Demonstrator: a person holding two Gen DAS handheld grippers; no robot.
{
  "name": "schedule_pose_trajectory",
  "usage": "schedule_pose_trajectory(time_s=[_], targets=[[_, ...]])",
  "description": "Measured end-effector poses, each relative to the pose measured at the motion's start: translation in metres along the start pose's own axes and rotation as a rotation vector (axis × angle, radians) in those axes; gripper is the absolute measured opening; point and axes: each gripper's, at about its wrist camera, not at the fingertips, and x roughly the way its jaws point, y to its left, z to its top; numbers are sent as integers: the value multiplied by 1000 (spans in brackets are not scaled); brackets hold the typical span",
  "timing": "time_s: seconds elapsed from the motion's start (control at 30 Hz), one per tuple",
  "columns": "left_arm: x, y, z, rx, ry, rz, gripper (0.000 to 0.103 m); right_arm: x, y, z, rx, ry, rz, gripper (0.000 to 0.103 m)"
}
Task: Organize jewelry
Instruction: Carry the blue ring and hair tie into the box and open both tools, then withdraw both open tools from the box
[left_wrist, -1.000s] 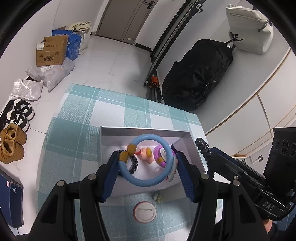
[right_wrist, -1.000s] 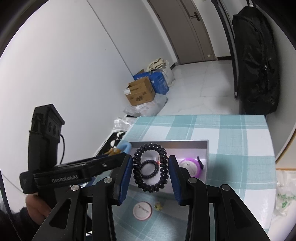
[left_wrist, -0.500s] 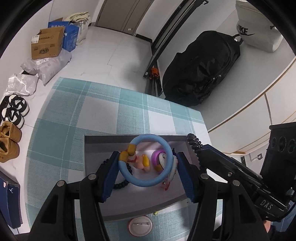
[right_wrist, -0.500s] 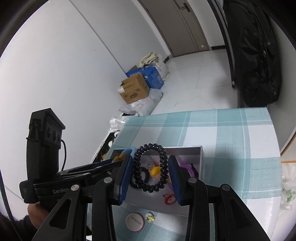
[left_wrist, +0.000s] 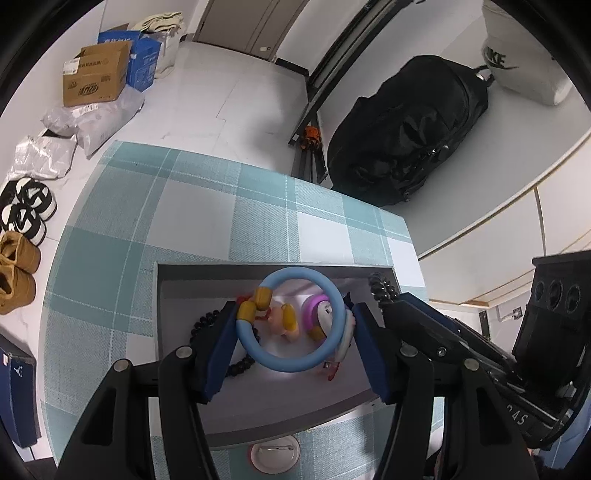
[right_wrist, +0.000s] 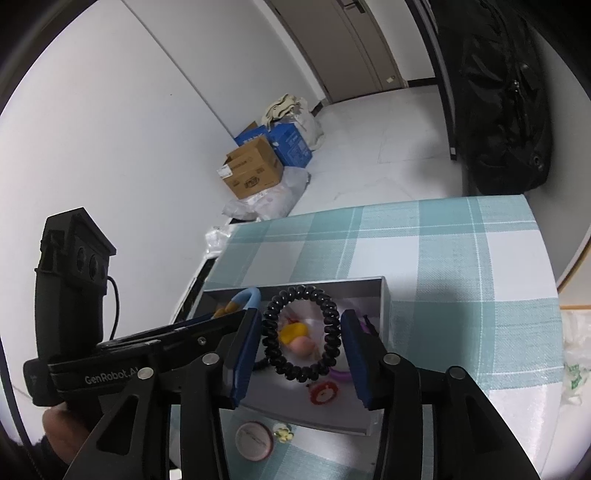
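My left gripper (left_wrist: 293, 347) is shut on a light blue ring bracelet with yellow beads (left_wrist: 284, 365) and holds it over the open grey box (left_wrist: 192, 280). My right gripper (right_wrist: 300, 350) is shut on a black spiral hair tie (right_wrist: 330, 332) above the same box (right_wrist: 384, 295). Inside the box lie a black bead bracelet (left_wrist: 201, 325), a purple ring piece (left_wrist: 314, 310), a yellow and pink charm (right_wrist: 295, 334) and a small red charm (right_wrist: 323, 393). The right gripper shows at the right of the left wrist view (left_wrist: 436, 328).
A round white badge (left_wrist: 273, 458) and a small yellow flower charm (right_wrist: 282, 432) lie on the teal checked tablecloth (left_wrist: 184, 206) in front of the box. A black bag (left_wrist: 406, 129), cardboard boxes (left_wrist: 92, 79) and shoes (left_wrist: 18, 266) are on the floor beyond.
Both grippers have moved forward over the box with their items still held. The box has come closer and lower in both views.
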Motion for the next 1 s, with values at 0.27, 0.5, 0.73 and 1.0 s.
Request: schedule_pose_trajectory(time_s=[0.27, 0.5, 0.73, 1.0], targets=[[1, 6, -1, -41, 16, -35, 57, -3, -2, 3, -6, 0, -1, 65], [-9, -3, -3, -11, -14, -65, 58, -17, -2, 1, -26, -47, -1, 79], [-16, -11, -14, 68, -22, -40, 59, -29, -5, -2, -23, -76, -22, 85], [-36, -21, -33, 115, -47, -43, 59, -35, -8, -9, -29, -75, -41, 89]])
